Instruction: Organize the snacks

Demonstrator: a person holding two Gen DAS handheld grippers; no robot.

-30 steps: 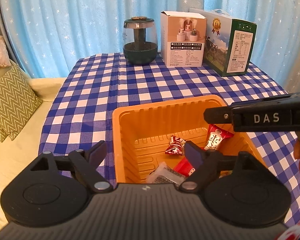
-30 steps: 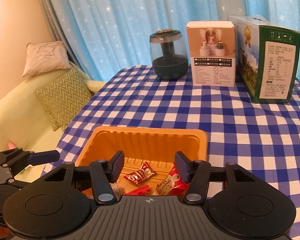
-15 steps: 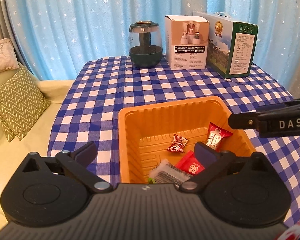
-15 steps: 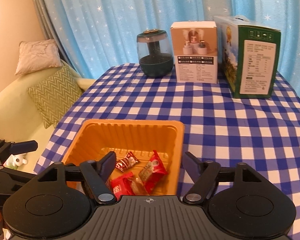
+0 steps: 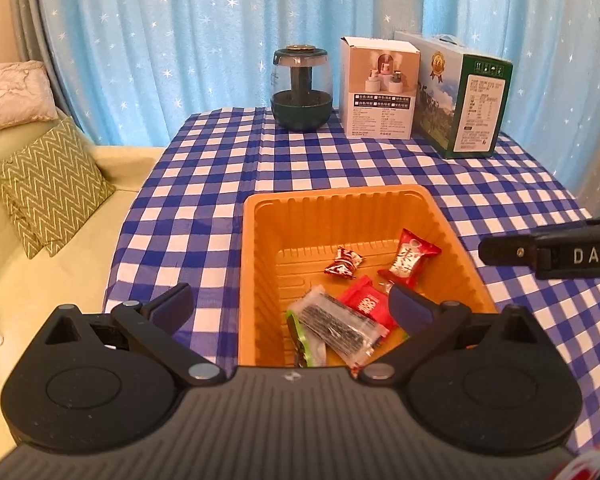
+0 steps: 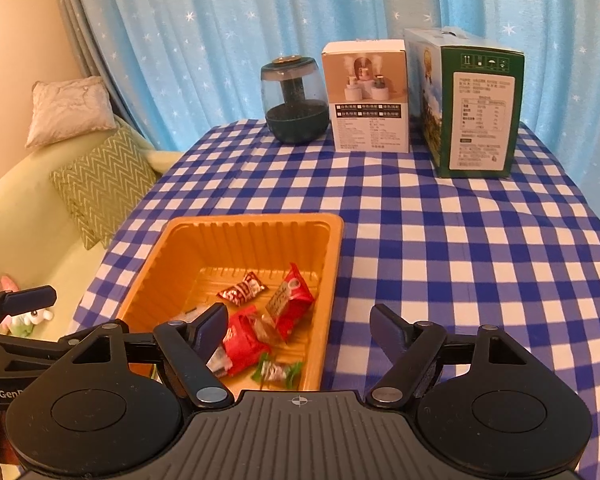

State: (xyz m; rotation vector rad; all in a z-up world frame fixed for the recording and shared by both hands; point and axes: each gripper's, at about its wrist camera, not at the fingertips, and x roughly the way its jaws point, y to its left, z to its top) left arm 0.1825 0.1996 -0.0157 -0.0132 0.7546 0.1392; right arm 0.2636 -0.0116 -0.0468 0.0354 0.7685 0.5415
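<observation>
Both grippers, left gripper (image 5: 288,304) wide open and right gripper (image 6: 298,326) opening, hold nothing; snacks (image 5: 409,257) (five or so) already in orange tray (image 5: 339,200), none visible left on the tablecloth (image 6: 439,240).

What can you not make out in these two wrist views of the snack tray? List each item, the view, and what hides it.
- Green-wrapped snack, left wrist view: partly under the striped clear packet.
- Orange tray, right wrist view: near edge behind the right gripper, jaws opening, nothing between them.
- Green carton print, both views: too small.
</observation>
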